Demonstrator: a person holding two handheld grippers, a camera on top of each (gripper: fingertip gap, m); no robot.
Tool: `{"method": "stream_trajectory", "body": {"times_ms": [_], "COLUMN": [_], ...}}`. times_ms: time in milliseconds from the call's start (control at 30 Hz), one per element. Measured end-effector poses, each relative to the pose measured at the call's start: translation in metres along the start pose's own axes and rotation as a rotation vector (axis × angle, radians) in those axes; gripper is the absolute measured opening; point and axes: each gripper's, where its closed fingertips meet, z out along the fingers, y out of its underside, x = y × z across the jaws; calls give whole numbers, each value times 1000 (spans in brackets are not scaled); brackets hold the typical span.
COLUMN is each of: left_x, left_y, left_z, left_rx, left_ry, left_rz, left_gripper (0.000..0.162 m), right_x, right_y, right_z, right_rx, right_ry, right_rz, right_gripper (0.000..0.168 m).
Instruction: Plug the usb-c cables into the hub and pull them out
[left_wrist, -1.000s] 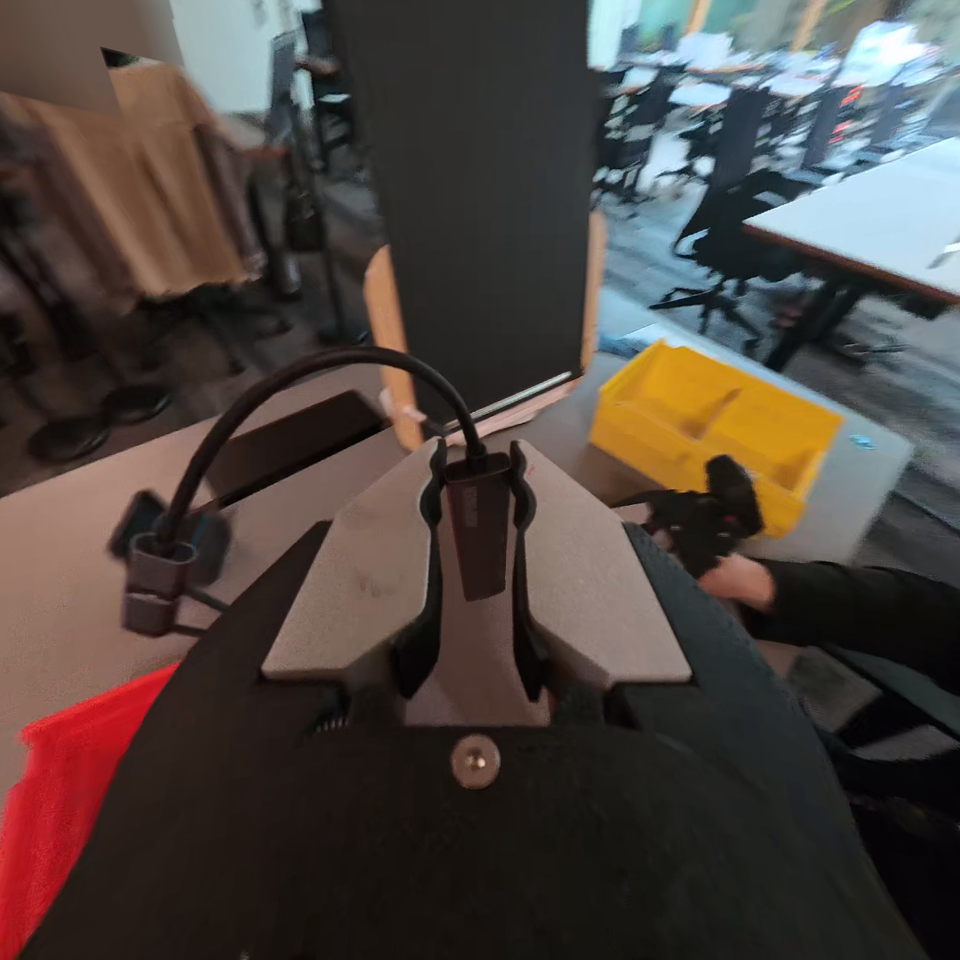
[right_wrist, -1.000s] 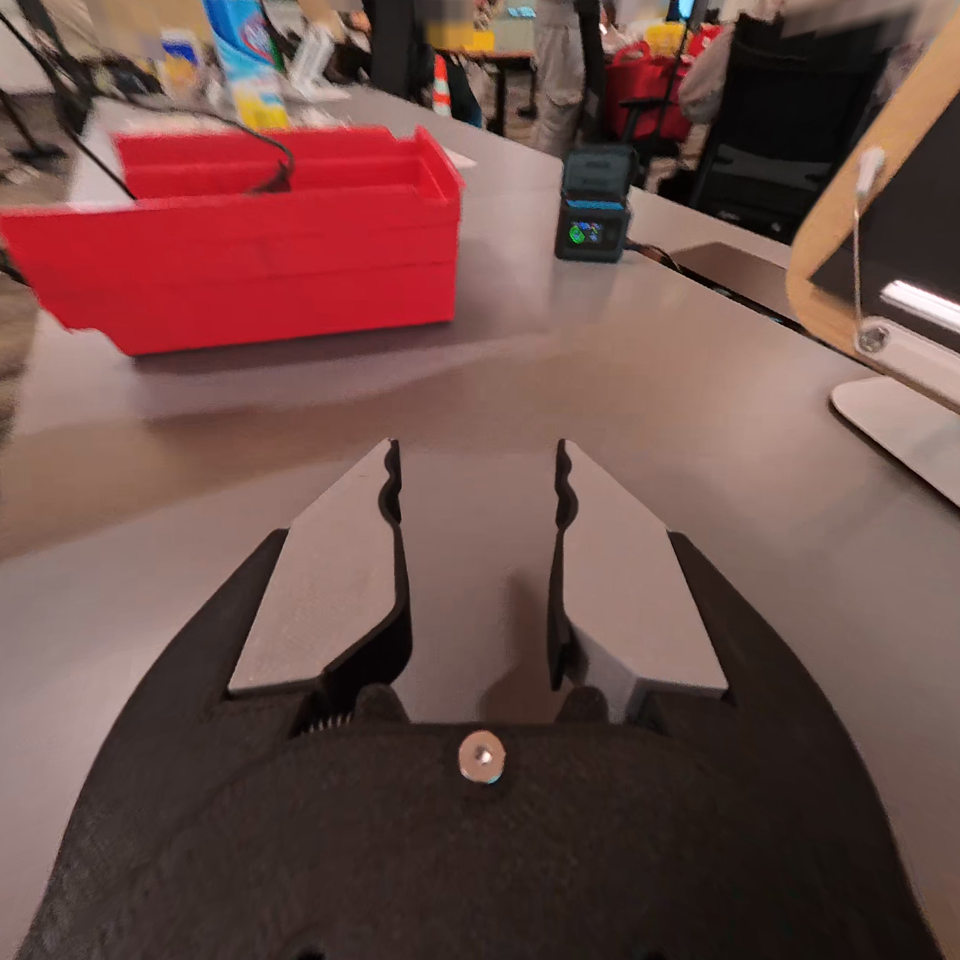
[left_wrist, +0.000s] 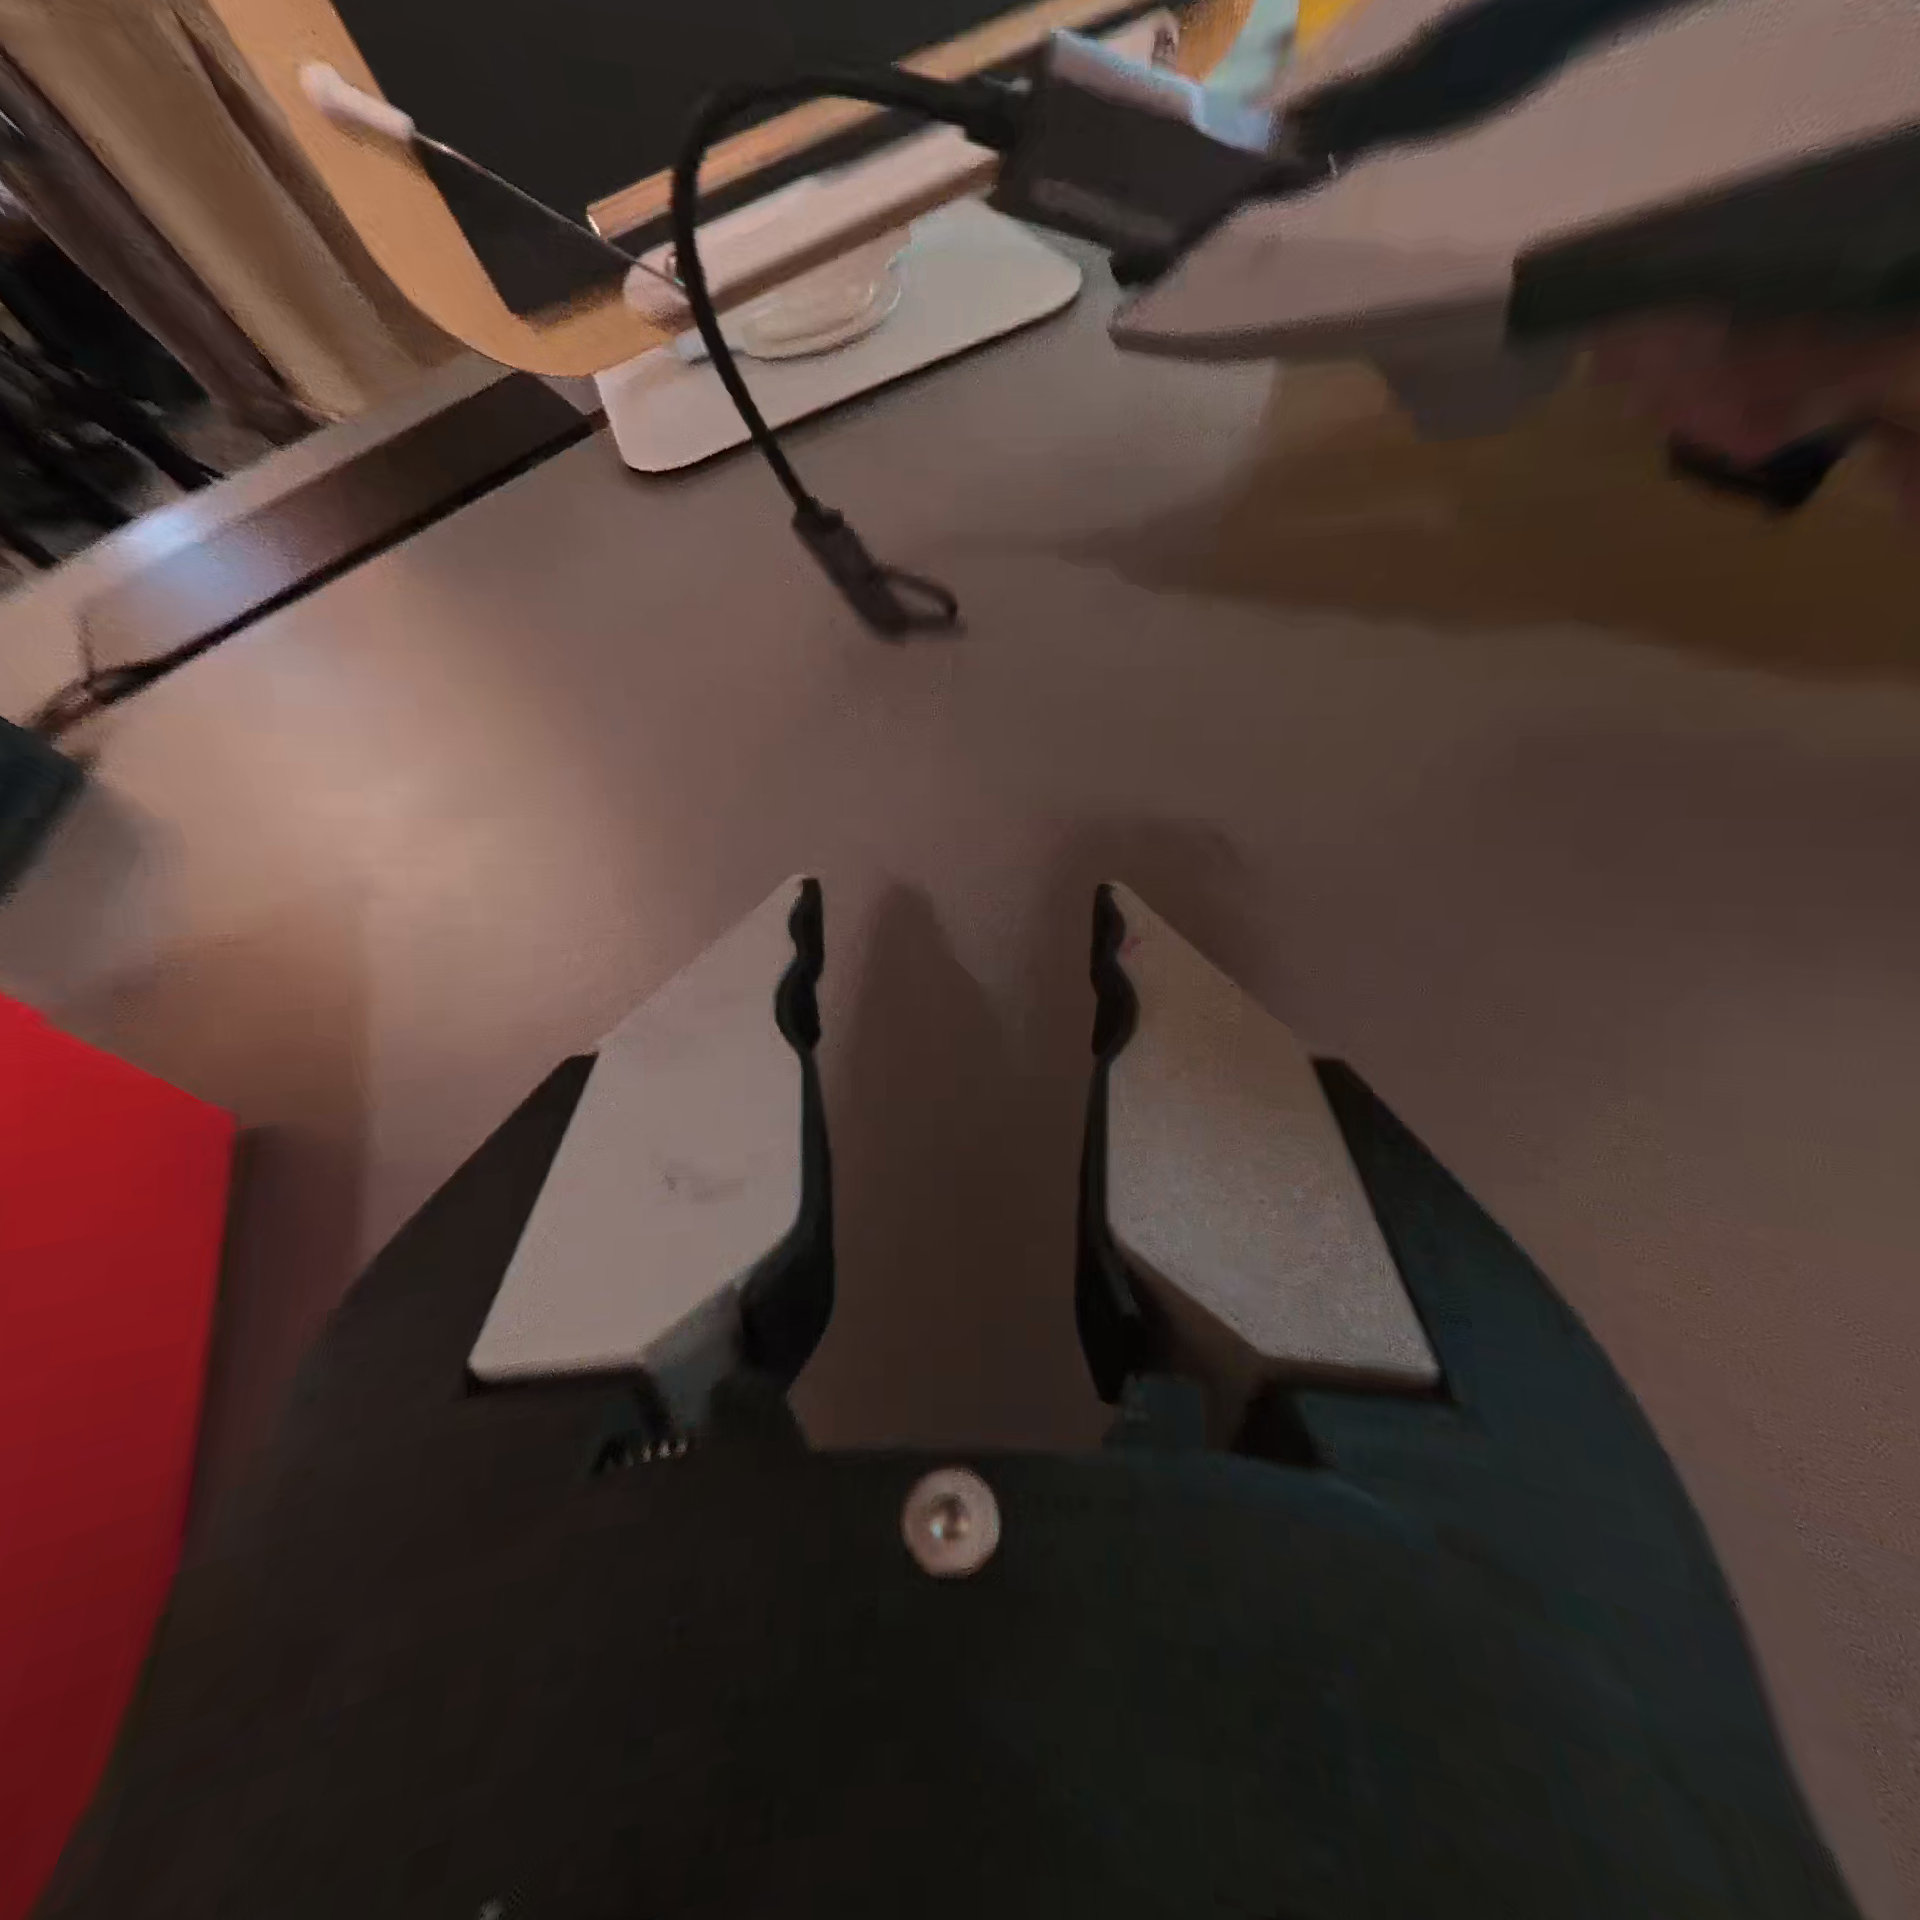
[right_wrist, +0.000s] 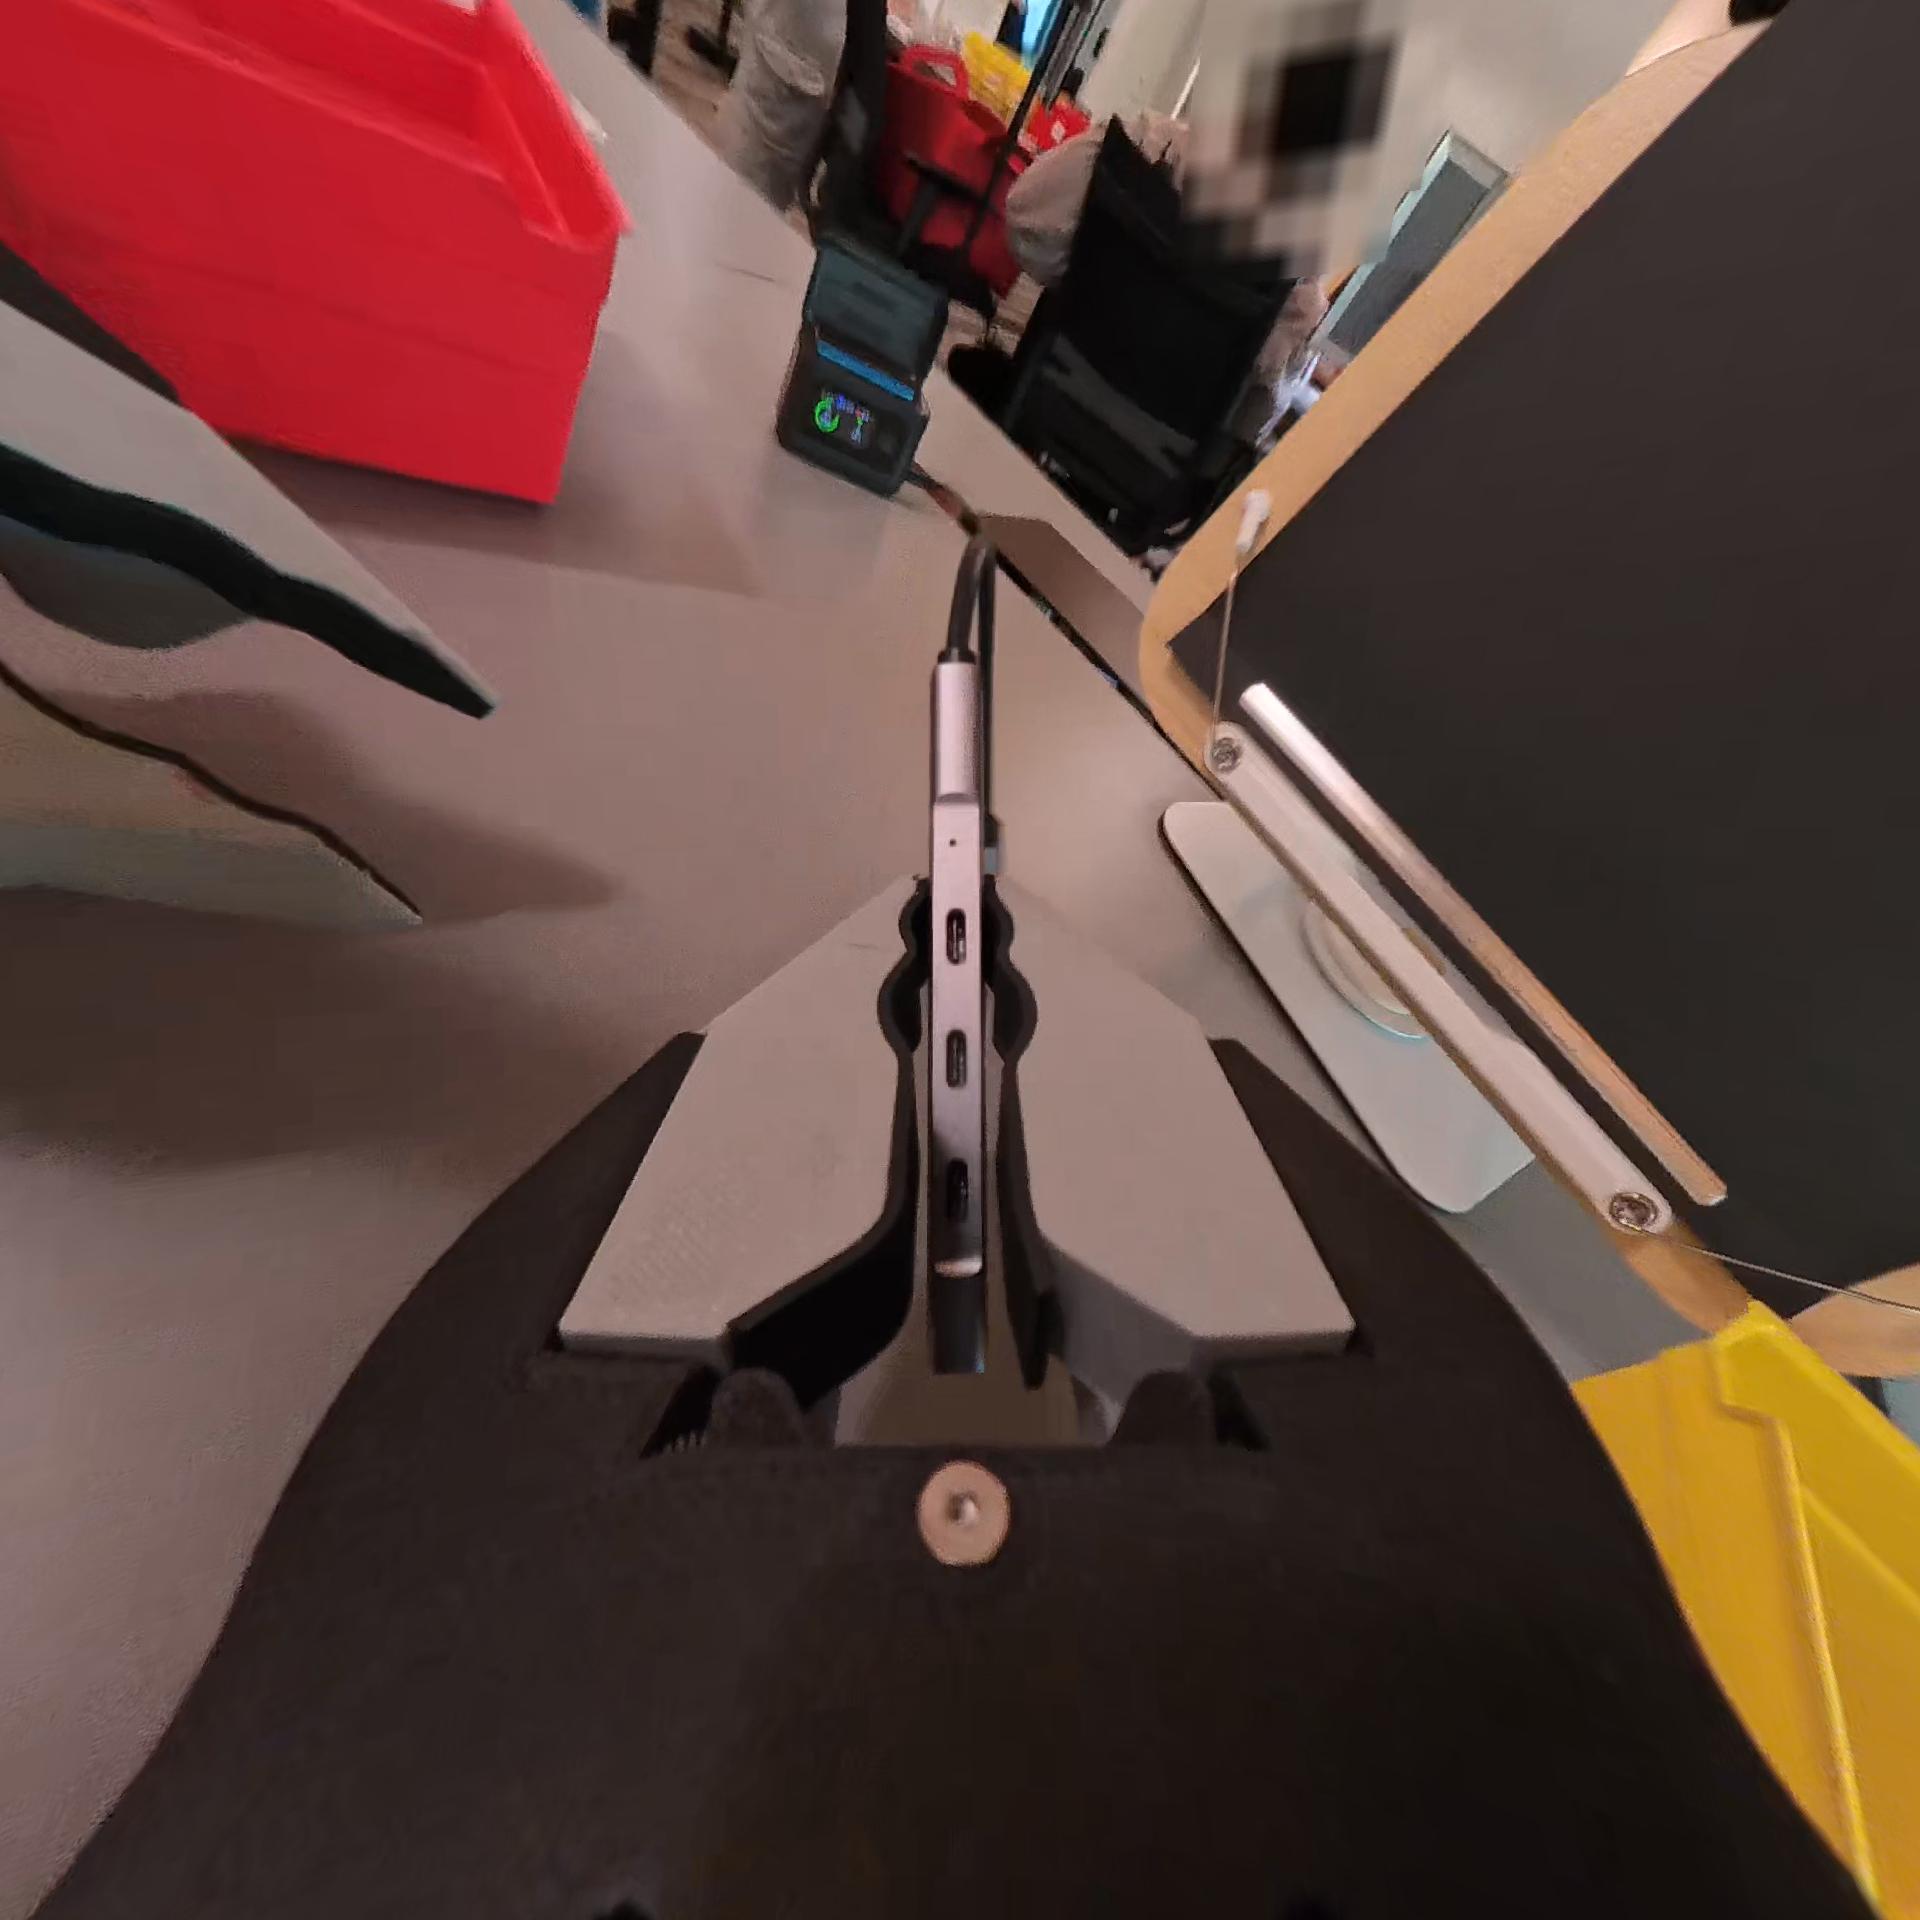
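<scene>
Table (left_wrist: 1039, 748): big brown top, and everything sits on it or hangs over it.
Dark board (right_wrist: 1621, 582): tall, with a wood edge, at 2 o'clock in the right wrist view, standing on a pale flat foot.
Red bin (right_wrist: 312, 229): at 10 o'clock in the right wrist view; I cannot see anything inside it from here.
Yellow bin (right_wrist: 1756, 1538): only a corner shows at 4 o'clock, so I cannot tell what is in it.
Right gripper (right_wrist: 958, 935): squeezed tight on the hub, probably to keep it steady for plugging.
Left gripper (left_wrist: 956, 914): fingers apart with nothing between them, low over the table.
Small black box (right_wrist: 857, 384): at 12 o'clock, with a lit little screen, near the red bin.
Hub (right_wrist: 958, 1049): thin grey stick held on its edge, so its row of holes faces up at the camera, easy to reach. All the holes look empty.
Hub cord (left_wrist: 717, 312): curls down from the hub at 12 o'clock in the left wrist view, and its plug end (left_wrist: 873, 582) hangs just over the table.
Other cables: none that I can see; I think the empty left gripper must fetch one next.
</scene>
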Motion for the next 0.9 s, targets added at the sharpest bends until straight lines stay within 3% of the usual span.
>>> {"method": "stream_trajectory", "body": {"times_ms": [100, 233, 400, 533, 667, 900], "left_x": [2, -3, -18, -22, -21, -22], "left_y": [6, 1, -6, -13, -19, -21], "left_z": [4, 4, -5, -14, -21, -23], "left_rx": [-31, 2, 85, 160, 213, 229], "left_ry": [-52, -79, -92, -103, -118, -138], "left_rz": [107, 98, -24, -56, -33, -22], "left_gripper": [48, 43, 40, 39, 29, 27], "right_x": [-11, -42, -81, -68, -59, -61], "right_y": [19, 45, 60, 41, 22, 21], "right_z": [9, 17, 16, 9, 5, 11], "right_rx": [-102, -218, -304, -207, -88, -75], "right_ry": [-14, -150, -438, -494, -476, -446], "right_rz": [-65, -103, 158, 336, 377, 392], "right_gripper": [5, 8, 24, 33, 40, 58]}}
